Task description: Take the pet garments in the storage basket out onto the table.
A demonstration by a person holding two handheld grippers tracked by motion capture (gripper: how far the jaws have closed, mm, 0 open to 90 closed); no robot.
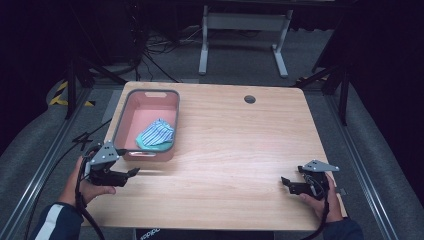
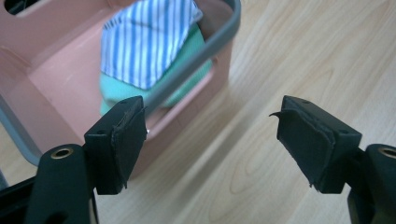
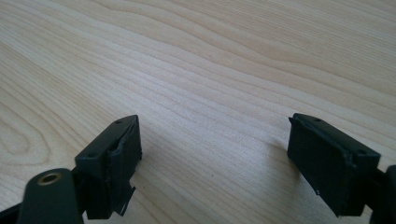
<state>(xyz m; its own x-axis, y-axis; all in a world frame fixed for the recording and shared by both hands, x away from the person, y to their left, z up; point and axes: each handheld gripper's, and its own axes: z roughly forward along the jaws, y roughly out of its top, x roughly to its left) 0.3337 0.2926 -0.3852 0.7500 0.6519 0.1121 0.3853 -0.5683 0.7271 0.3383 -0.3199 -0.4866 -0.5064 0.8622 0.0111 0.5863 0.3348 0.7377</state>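
Green cloth point(image 2: 184, 77) partly under striped cloth point(image 2: 144, 42)

One wooden table point(image 1: 235, 145) was counted, with one round dark hole point(image 1: 249, 99) set near its far edge. One pink bin point(image 1: 126, 114) with a grey rim was seen on it. Two folded cloths were made out inside: one blue-and-white striped cloth point(image 2: 142, 39) laid over what appeared to be one green cloth point(image 2: 114, 91). Two grippers were counted, one left gripper point(image 1: 135, 171) and one right gripper point(image 1: 284, 181), each held in one hand.
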